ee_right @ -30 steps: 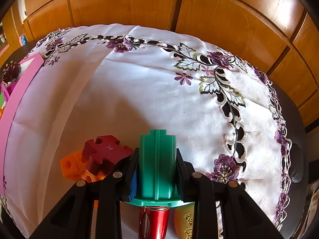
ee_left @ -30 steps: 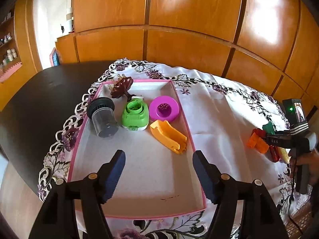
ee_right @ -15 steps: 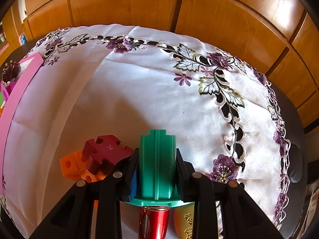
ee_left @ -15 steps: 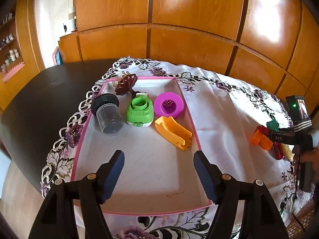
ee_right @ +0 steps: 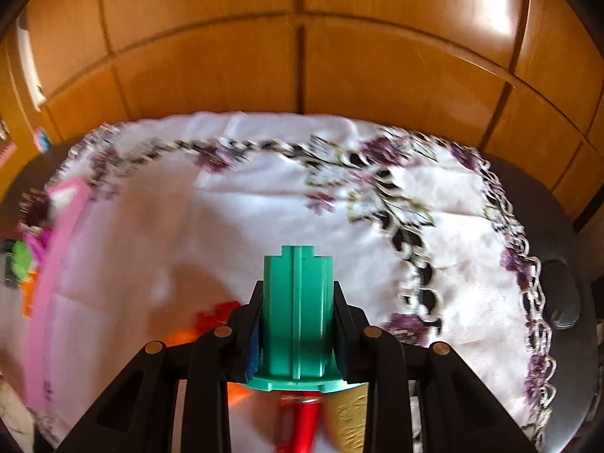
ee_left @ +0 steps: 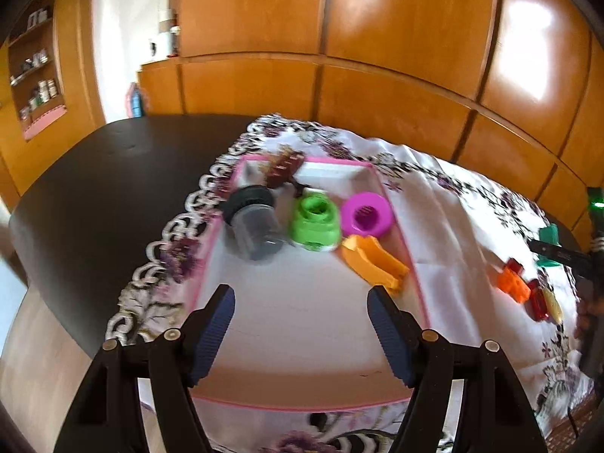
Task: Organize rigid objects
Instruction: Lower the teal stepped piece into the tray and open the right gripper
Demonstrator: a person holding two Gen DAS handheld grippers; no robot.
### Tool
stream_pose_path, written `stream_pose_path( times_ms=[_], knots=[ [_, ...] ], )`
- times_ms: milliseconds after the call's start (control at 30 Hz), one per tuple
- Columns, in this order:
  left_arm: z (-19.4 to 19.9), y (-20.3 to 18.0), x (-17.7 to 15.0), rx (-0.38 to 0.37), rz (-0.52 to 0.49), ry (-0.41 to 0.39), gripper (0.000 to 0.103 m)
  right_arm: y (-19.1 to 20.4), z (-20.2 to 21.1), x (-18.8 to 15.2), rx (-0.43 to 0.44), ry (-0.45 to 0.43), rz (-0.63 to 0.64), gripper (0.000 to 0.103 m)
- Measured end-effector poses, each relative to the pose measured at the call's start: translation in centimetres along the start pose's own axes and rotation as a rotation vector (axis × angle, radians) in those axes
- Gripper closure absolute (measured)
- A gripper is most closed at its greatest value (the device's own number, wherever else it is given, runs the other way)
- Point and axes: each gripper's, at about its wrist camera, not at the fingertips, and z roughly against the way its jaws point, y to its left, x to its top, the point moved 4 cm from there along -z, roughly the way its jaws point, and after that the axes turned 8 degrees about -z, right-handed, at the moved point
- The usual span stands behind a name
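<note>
Left gripper [ee_left: 300, 302]: fingers spread wide with nothing between them, hanging over the near half of the pink tray [ee_left: 409, 264]; the jaws have just been opening a little further.
Right gripper [ee_right: 296, 298]: fingers clenched on a green ribbed block [ee_right: 298, 309], which stands upright between the pads with its flange toward the camera.
Right gripper in the left view: only a dark bar and the green block [ee_left: 549, 239] show at the right edge, mostly cut off by the frame.
Tray contents: a clear jar with a black lid [ee_left: 255, 222] lying tilted, a green round piece [ee_left: 313, 222], a magenta ring [ee_left: 364, 215], an orange clip-like piece [ee_left: 373, 264] and a dark brown flower-shaped piece [ee_left: 283, 170] at the far end.
Tray in the right view: only a pink edge [ee_right: 49, 264] at the left, with smeared colour beside it.
Loose pieces: an orange block [ee_left: 511, 285], dark red pieces [ee_left: 536, 302] and a yellow piece [ee_left: 551, 302] lie close together on the embroidered cloth [ee_left: 453, 226], right of the tray.
Under the right gripper: a red metallic cylinder [ee_right: 302, 422] and a gold piece [ee_right: 349, 415], both partly hidden by the fingers and the block; orange and red blurs [ee_right: 211, 321] to their left cannot be made out.
Counter [ee_left: 94, 188]: dark, bare left of the cloth.
Sharpness: both views are smeared by motion, so small details are lost.
</note>
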Motion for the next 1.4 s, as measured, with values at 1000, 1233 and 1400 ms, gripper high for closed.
stream_pose_path(
  times_ms=[1000, 1233, 1400],
  knots=[
    [0.0, 9.5, -3.2, 0.063, 0.232, 0.022, 0.028, 30.5, -3.9, -7.2, 0.315, 0.206, 0.413, 0.063],
    [0.1, 9.1, -3.1, 0.069, 0.214, 0.020, 0.028, 28.8, -2.2, -6.8, 0.355, 0.195, 0.354, 0.061],
    [0.2, 8.6, -3.1, 0.075, 0.197, 0.020, 0.028, 28.3, -0.8, -6.4, 0.374, 0.141, 0.321, 0.058]
  ],
)
